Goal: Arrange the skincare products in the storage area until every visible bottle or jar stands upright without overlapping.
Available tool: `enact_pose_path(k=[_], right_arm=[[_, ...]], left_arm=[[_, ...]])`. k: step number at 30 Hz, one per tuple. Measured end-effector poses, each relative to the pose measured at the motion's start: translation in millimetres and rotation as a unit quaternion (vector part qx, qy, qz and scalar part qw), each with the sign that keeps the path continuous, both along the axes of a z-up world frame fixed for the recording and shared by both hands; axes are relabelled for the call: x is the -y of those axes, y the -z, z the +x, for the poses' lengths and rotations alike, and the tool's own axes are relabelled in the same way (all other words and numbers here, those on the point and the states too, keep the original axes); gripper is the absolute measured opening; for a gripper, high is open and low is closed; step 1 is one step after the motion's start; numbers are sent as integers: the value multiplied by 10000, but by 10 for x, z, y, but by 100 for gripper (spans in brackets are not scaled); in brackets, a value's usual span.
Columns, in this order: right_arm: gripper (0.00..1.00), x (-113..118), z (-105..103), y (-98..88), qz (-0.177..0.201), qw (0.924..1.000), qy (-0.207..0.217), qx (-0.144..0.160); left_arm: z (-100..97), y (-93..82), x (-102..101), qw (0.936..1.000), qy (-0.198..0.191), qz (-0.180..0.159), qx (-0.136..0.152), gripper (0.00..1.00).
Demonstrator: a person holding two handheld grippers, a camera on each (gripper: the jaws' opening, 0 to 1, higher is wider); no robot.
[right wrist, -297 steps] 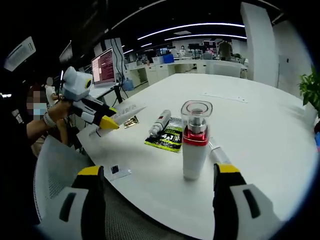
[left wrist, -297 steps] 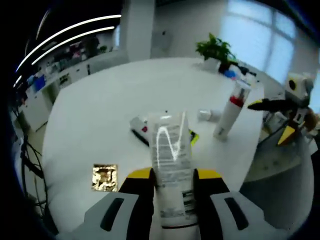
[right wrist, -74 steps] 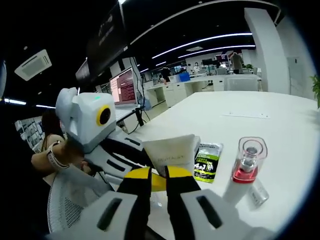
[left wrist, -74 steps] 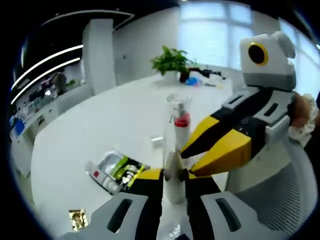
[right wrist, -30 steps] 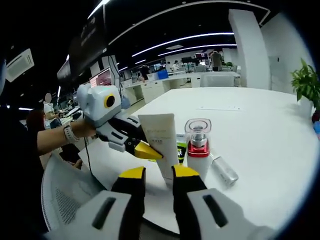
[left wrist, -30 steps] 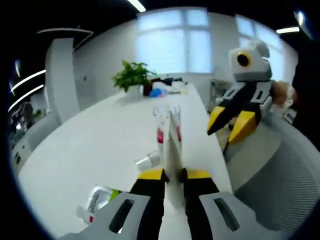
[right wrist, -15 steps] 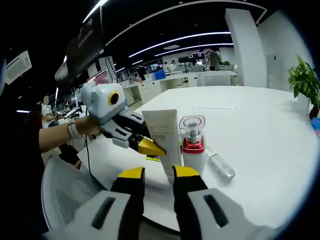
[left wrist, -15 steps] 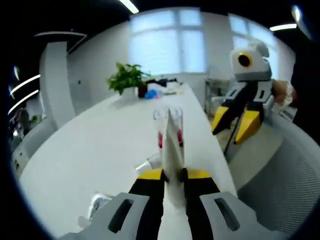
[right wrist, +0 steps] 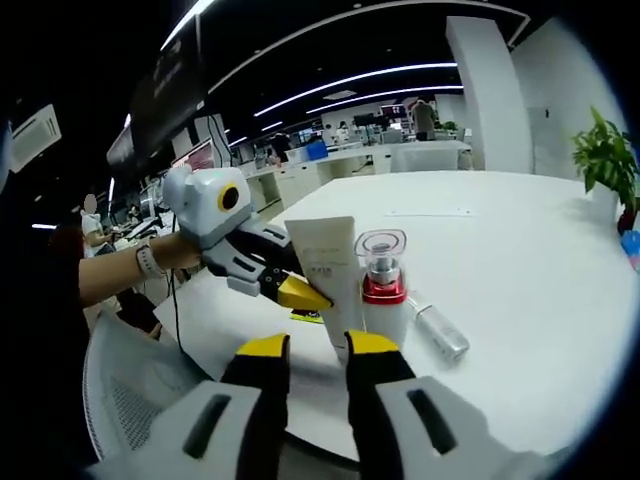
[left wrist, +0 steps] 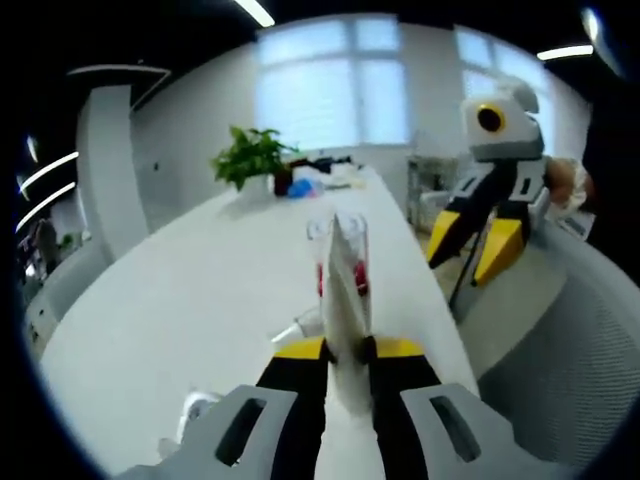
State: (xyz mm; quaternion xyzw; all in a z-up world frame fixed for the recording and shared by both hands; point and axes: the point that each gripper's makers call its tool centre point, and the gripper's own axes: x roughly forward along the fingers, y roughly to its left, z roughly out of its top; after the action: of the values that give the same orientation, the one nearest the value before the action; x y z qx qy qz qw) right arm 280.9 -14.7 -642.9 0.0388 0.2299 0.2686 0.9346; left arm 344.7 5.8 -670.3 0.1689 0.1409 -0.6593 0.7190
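My left gripper (left wrist: 345,348) is shut on a white tube (left wrist: 346,300), which I see edge-on and upright. Right behind the tube stands a white pump bottle (left wrist: 322,262) with a red collar and a clear cap. In the right gripper view the tube (right wrist: 325,270) stands beside that pump bottle (right wrist: 383,290), with the left gripper (right wrist: 300,292) clamped on its side. My right gripper (right wrist: 317,345) is open just short of the tube, holding nothing. It also shows off the table's edge as the right gripper (left wrist: 470,245). A small silver bottle (right wrist: 435,332) lies on its side.
The round white table (left wrist: 180,290) carries a green sachet (right wrist: 303,316) behind the tube and a lying item (left wrist: 190,410) at lower left. A potted plant (left wrist: 255,160) stands at the far edge. A mesh chair (left wrist: 560,350) is beside the table. A person's hand (right wrist: 150,260) holds the left gripper.
The left gripper turned the tube from flat to upright next to the pump bottle. The right gripper gripped it briefly, then let go and drew back. The last half second shows almost no movement.
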Motion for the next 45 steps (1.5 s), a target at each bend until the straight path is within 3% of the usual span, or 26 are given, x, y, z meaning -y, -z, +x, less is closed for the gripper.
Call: enact_pose_path(k=[7,10,25,31,34,36,38,41,45], right_arm=[[23,20,-10,13,11,10000,34,-32],[23,26,-14,16,10,10000,41,-36],[36,68,-48,114,-148,9996,17,-232],[45,102,-55,134,-293,9992,29,-275],[43,113,-76,142,-354,9989,3,-302],[42,120,-90,137,-374,9988,6,-309],[47,134,-96,137,-420,9986,26,-317],[52,153,-104,146,-545,9980,19,-323],[55,140,-126,142,-561,9979,-26,-326]], left_arm=[[3,27,5,9999,-35,108,50,13],[11,112,-3,9994,-56,316,123,16],[25,143,-196,9972,-607,407,-165,34],[2,146,-320,9948,-858,529,-150,46],[-17,103,-384,9933,-1026,503,-173,50],[-33,79,-410,9925,-1112,465,-219,58],[-53,63,-453,9910,-1226,472,-256,64],[-36,36,-559,9868,-1528,506,-174,64],[-73,-19,-641,9829,-1763,367,-390,73]])
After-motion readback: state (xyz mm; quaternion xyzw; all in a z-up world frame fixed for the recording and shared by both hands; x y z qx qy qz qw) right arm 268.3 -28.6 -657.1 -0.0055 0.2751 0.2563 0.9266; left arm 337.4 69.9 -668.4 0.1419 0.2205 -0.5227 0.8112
